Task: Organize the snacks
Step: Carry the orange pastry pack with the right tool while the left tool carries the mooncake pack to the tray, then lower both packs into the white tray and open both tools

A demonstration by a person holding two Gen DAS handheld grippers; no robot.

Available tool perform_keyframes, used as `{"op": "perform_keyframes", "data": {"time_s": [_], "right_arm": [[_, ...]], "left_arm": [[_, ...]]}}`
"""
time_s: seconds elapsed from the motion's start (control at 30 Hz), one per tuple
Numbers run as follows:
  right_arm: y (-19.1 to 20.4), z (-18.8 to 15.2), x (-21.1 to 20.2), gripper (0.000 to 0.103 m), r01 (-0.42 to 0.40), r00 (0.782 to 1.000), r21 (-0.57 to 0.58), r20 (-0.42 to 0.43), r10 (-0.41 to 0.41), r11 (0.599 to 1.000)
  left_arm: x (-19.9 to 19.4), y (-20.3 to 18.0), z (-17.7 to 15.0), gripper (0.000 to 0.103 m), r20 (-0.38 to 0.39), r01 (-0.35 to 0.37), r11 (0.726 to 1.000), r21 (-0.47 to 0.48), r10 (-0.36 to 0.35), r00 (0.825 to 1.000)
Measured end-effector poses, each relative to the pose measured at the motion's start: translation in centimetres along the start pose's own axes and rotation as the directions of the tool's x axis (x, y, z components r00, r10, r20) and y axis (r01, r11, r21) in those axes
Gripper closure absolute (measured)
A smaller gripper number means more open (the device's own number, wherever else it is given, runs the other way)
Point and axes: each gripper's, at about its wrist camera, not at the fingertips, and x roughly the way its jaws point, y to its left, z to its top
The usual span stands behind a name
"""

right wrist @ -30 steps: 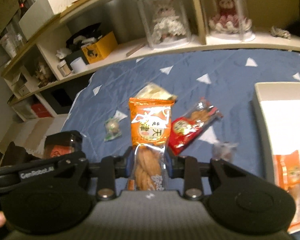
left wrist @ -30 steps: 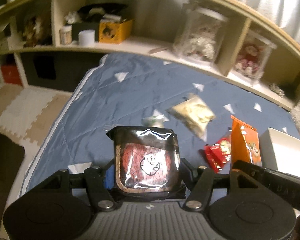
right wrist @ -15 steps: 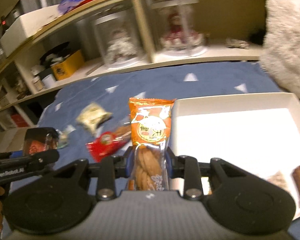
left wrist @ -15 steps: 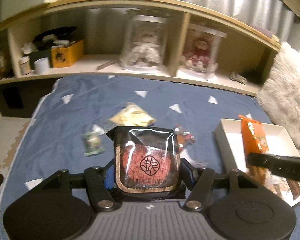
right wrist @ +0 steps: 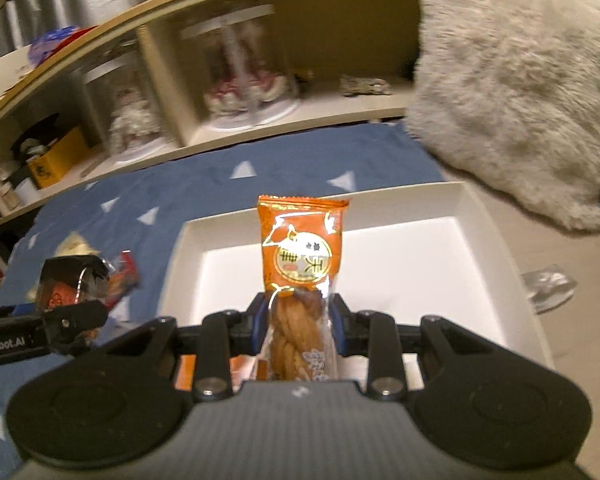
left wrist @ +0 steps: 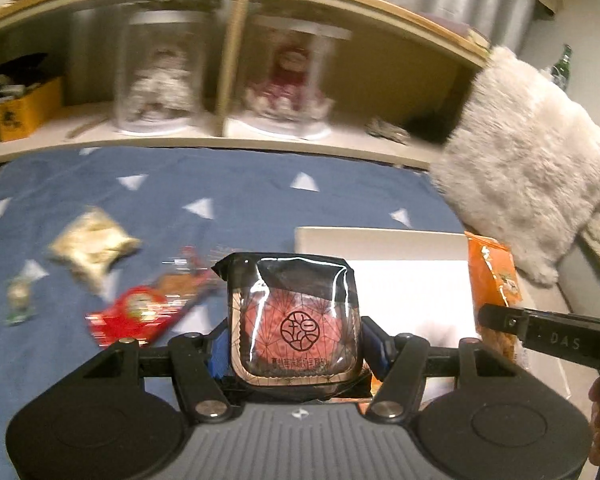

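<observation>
Both grippers are swinging rightward from the scattered snacks toward the white box (right wrist: 484, 216), which now fills the right wrist view. Right gripper (right wrist: 298, 320) is clamping an orange twisted-dough packet (right wrist: 302, 248) upright over the box interior, likely to drop it in. Left gripper (left wrist: 294, 344) is pinching a black-and-red pastry packet (left wrist: 292, 316) near the box's left edge. Remaining on the blue bedspread (left wrist: 240, 196) are a red packet (left wrist: 136, 312) and a pale bag (left wrist: 92, 244).

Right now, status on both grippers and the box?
Left gripper shut on dark pastry pack. Right gripper shut on orange twist snack, over white box. Nothing blocking the box.
</observation>
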Motion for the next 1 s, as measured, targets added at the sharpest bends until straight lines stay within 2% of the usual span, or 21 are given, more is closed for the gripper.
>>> {"op": "perform_keyframes", "data": {"time_s": [0.2,0.37,0.57,0.73,0.77,0.83,0.87,0.93,1.0], "right_arm": [[-3.6,0.6,1.4,0.066,0.049,0.999,0.012,-0.011,-0.049,0.999],[-6.4,1.2,2.8,0.066,0.074,0.997,0.004,-0.025,-0.074,0.997],[-9.6,1.3,4.7,0.066,0.082,0.994,-0.008,-0.066,-0.082,0.997],[-11.7,1.8,6.7,0.065,0.070,0.994,0.025,-0.090,-0.067,0.997],[-12.0,2.0,7.1,0.064,0.066,0.994,0.024,-0.093,-0.063,0.998],[-12.4,2.3,7.3,0.047,0.054,0.994,0.025,-0.099,-0.052,0.998],[-12.5,2.4,7.2,0.046,0.051,0.994,0.025,-0.095,-0.048,0.998],[-12.8,2.8,6.8,0.043,0.056,0.994,0.020,-0.093,-0.054,0.998],[-13.0,2.9,6.2,0.043,0.054,0.994,0.018,-0.097,-0.052,0.998]], "left_arm": [[3.5,-4.4,0.7,0.039,-0.024,0.065,0.998,0.018,-0.064,0.998],[6.8,-7.3,1.6,0.039,-0.053,0.130,0.991,-0.012,-0.130,0.990],[10.9,-10.5,1.4,0.039,-0.116,0.226,0.971,-0.080,-0.234,0.965],[13.4,-12.2,0.9,0.038,-0.147,0.280,0.943,-0.177,-0.307,0.940],[13.8,-12.4,1.0,0.038,-0.148,0.286,0.939,-0.192,-0.316,0.937],[14.1,-12.7,1.1,0.037,-0.146,0.290,0.935,-0.203,-0.321,0.936],[14.2,-12.8,1.1,0.037,-0.146,0.285,0.936,-0.206,-0.317,0.937],[14.3,-12.8,1.3,0.024,-0.155,0.274,0.940,-0.205,-0.308,0.939],[14.2,-12.9,1.5,0.022,-0.157,0.258,0.946,-0.198,-0.290,0.944]]}}
